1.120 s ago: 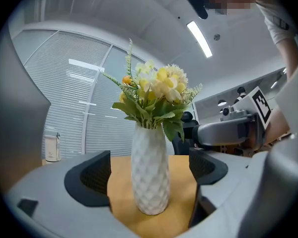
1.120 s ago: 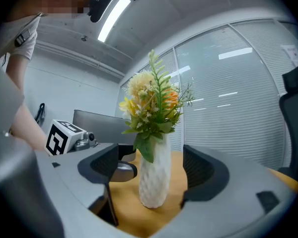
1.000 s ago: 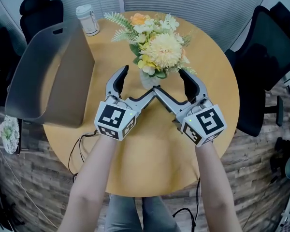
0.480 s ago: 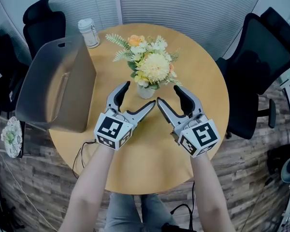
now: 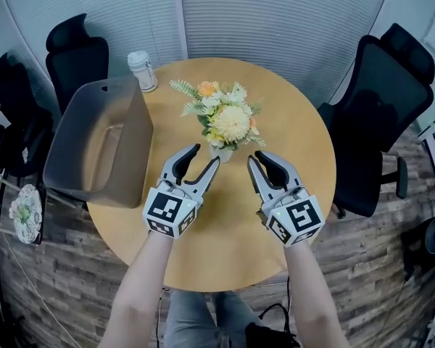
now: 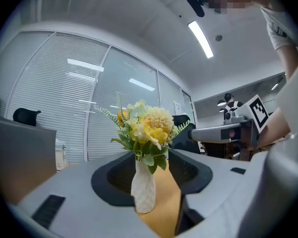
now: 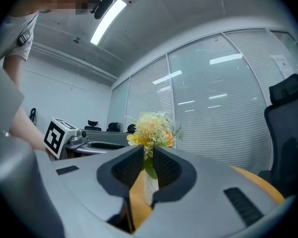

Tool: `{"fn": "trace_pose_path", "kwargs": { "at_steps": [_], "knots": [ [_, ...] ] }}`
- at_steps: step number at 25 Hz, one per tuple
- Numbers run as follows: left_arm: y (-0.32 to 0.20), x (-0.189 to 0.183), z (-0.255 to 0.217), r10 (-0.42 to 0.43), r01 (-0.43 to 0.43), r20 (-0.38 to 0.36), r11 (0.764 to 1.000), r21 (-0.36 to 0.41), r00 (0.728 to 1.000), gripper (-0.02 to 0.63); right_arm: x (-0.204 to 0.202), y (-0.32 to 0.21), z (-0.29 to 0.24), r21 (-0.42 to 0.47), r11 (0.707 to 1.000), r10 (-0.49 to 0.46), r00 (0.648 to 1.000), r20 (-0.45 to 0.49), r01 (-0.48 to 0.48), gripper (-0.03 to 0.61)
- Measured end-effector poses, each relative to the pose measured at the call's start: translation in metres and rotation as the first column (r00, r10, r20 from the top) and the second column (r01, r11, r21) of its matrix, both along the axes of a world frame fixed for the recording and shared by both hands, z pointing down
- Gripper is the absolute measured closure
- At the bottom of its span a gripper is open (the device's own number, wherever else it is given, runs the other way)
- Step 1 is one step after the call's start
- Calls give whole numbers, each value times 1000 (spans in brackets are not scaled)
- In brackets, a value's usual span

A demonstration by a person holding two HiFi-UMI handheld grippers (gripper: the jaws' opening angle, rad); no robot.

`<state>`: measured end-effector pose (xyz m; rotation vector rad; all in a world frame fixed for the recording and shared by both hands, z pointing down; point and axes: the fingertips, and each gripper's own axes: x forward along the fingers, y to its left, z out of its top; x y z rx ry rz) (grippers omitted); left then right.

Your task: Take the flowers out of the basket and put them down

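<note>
Flowers (image 5: 228,120) already out of basket (image 5: 72,151), upright in white vase (image 5: 219,153) on desk (image 5: 225,230), near basket, not touching it. We judge task essentially done; only moving away left.

Left claw (image 5: 204,156) half apart, closing, empty. Right claw (image 5: 261,158) nearly together, closing, empty.

Head view alone shows basket's bare inside. Gripper views alone show vase standing beyond claw tips, untouched.

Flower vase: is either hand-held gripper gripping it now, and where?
Nothing is held. The left hand-held gripper and right hand-held gripper are closing empty, short of the flower vase.
</note>
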<state>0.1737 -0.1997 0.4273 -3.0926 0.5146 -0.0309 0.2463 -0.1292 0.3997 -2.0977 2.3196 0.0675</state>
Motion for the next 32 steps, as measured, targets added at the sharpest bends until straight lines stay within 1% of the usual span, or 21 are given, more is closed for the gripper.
{"fn": "trace_pose_path", "kwargs": {
  "at_steps": [2,5,12,14,17,21,27,32],
  "knots": [
    [1,-5,-6,-8,8,2,1000,-1,1000,425,-3,2,-6,3,1000,-3,1000,-3,3,514],
    [6,-10,-13,-9,9,10,1000,3,1000,493,-7,4,-15,7,1000,-9,1000,-4,9,531],
    [12,-18,-37,-30,30,-5,999,29,1000,592,-21,7,-37,18,998,-53,998,-21,53,550],
    [12,-21,-44,-46,46,-4,998,37,999,607,-24,9,-44,22,998,-58,998,-28,59,554],
    [13,-29,-53,-66,66,-8,997,39,998,609,-28,15,-55,31,997,-68,997,-31,69,554],
    [16,-35,-61,-68,69,-10,997,41,998,609,-33,24,-64,32,996,-82,996,-41,84,554],
    [29,-38,-82,-60,62,-48,997,50,997,609,-44,35,-75,35,992,-119,992,-37,120,555],
    [43,-41,-95,-50,55,-75,996,67,996,611,-51,45,-88,53,991,-117,992,-44,119,555]
  ]
}}
